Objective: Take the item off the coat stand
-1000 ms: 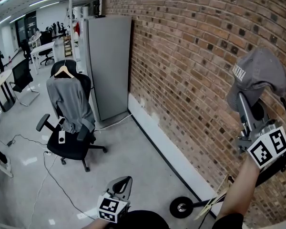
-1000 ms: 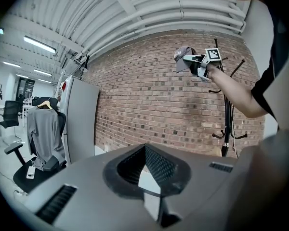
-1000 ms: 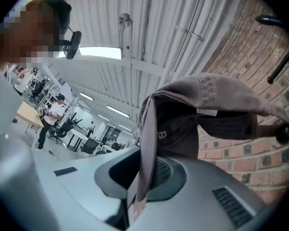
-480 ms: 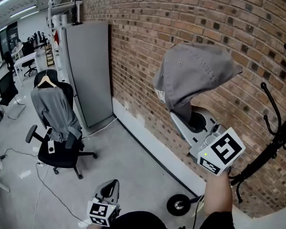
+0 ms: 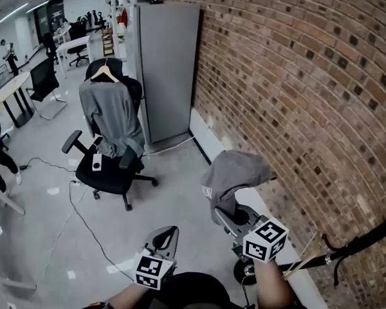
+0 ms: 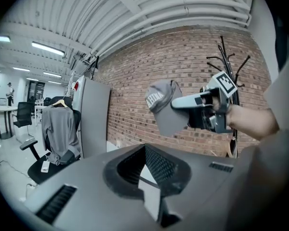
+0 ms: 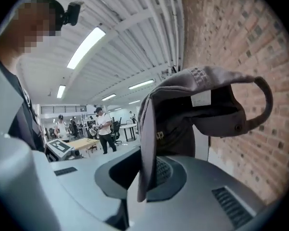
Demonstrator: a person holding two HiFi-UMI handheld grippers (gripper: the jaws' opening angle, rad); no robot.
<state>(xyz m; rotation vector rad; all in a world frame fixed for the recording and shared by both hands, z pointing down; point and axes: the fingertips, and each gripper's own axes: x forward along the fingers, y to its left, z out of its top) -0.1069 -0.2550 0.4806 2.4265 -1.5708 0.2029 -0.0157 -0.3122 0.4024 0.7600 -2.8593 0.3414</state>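
My right gripper (image 5: 224,216) is shut on the brim of a grey cap (image 5: 235,176), which I hold low in front of me, clear of the black coat stand (image 5: 367,240) at the right. In the right gripper view the cap (image 7: 202,114) hangs over the jaws (image 7: 144,186), with its brim edge pinched between them. The left gripper view shows the cap (image 6: 164,107) on the right gripper (image 6: 177,103), and the stand's hooks (image 6: 229,71) behind. My left gripper (image 5: 167,237) hangs low at the bottom, jaws together and empty.
A brick wall (image 5: 296,89) runs along the right. The stand's round base (image 5: 244,272) sits by the wall. A grey cabinet (image 5: 164,69) stands behind. An office chair (image 5: 112,172) carries a grey garment on a hanger. Cables (image 5: 71,211) lie on the floor, with desks and people further back.
The right gripper has brought the cap down from head height, away from the stand's hooks, to low in front of me. The left gripper has barely moved.
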